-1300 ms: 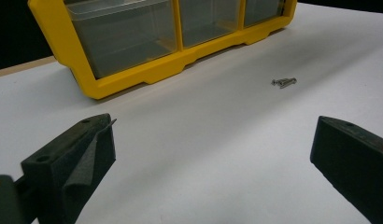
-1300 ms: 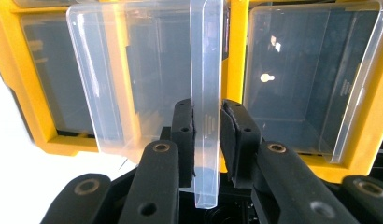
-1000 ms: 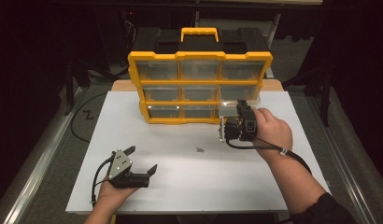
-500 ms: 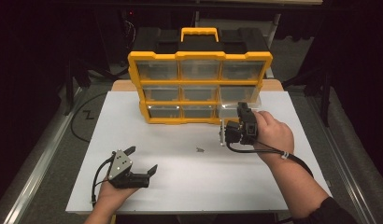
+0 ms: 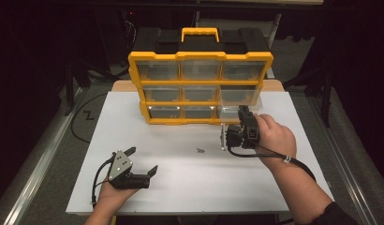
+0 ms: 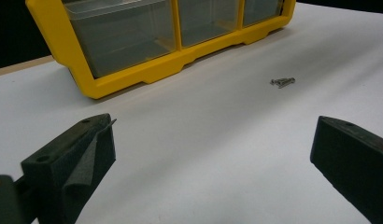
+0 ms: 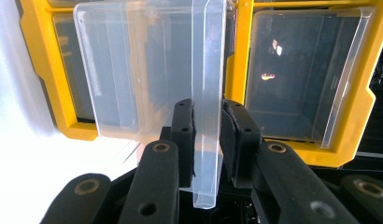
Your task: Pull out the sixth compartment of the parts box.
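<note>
Right gripper (image 7: 207, 135) is pinching the handle lip of a clear plastic drawer (image 7: 147, 70), empty and see-through, sitting at frame centre, pulled partway from the yellow organizer's (image 5: 200, 89) lower right.

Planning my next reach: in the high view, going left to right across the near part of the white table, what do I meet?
left gripper, jaws open → small screws loose on the table → clear drawer → right gripper clamped on that drawer.
</note>
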`<action>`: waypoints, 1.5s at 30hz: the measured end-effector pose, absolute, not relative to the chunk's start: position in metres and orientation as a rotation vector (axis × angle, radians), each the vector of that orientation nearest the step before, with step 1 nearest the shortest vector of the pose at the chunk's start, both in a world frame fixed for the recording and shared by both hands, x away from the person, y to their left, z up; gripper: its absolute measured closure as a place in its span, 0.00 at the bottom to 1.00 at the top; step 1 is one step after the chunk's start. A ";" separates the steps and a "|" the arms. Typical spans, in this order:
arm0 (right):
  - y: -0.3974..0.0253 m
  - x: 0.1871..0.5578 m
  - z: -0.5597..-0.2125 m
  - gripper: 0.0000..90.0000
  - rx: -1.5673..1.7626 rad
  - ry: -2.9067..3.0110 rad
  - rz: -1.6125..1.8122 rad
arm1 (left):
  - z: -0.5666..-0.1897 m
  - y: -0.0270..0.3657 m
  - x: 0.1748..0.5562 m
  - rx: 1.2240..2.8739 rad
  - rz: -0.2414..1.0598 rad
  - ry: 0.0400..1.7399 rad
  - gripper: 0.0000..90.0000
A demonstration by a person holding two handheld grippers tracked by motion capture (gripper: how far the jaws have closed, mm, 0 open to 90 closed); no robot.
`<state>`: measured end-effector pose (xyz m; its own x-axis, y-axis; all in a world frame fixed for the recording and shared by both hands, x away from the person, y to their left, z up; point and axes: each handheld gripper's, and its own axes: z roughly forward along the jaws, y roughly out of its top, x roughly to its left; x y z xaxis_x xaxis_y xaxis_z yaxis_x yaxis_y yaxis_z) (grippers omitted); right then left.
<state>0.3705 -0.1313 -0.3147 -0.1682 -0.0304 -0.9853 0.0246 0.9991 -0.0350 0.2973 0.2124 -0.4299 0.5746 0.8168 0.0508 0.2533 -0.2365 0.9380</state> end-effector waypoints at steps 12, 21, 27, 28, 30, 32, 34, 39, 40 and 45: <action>-0.131 0.365 -0.315 0.87 0.002 1.743 -0.053 | -0.430 0.213 0.298 1.777 0.682 0.882 0.01; -0.131 0.361 -0.316 0.87 -0.020 1.737 -0.052 | -0.430 0.212 0.298 1.778 0.681 0.882 0.01; -0.131 0.361 -0.316 0.87 -0.018 1.734 -0.046 | -0.430 0.212 0.298 1.778 0.682 0.884 0.01; -0.131 0.361 -0.316 0.86 -0.017 1.734 -0.045 | -0.430 0.213 0.298 1.779 0.681 0.883 0.01; -0.132 0.361 -0.316 0.86 -0.014 1.735 -0.043 | -0.430 0.213 0.298 1.779 0.681 0.883 0.01; -0.132 0.361 -0.317 0.85 -0.001 1.740 -0.037 | -0.430 0.213 0.298 1.779 0.682 0.884 0.01; -0.132 0.361 -0.315 0.81 -0.009 1.748 -0.035 | -0.430 0.213 0.298 1.778 0.683 0.884 0.01; -0.133 0.360 -0.316 0.74 0.000 1.761 -0.029 | -0.430 0.213 0.298 1.777 0.682 0.885 0.01; -0.133 0.360 -0.316 0.72 0.002 1.763 -0.028 | -0.430 0.213 0.298 1.778 0.683 0.884 0.01; -0.135 0.357 -0.318 0.67 0.015 1.780 -0.008 | -0.430 0.213 0.298 1.780 0.682 0.884 0.01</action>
<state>0.3573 -0.1346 -0.3179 -0.2078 0.0061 -0.9781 0.0148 0.9999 0.0031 0.2976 0.2128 -0.4304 0.5747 0.8168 0.0510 0.2566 -0.2390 0.9365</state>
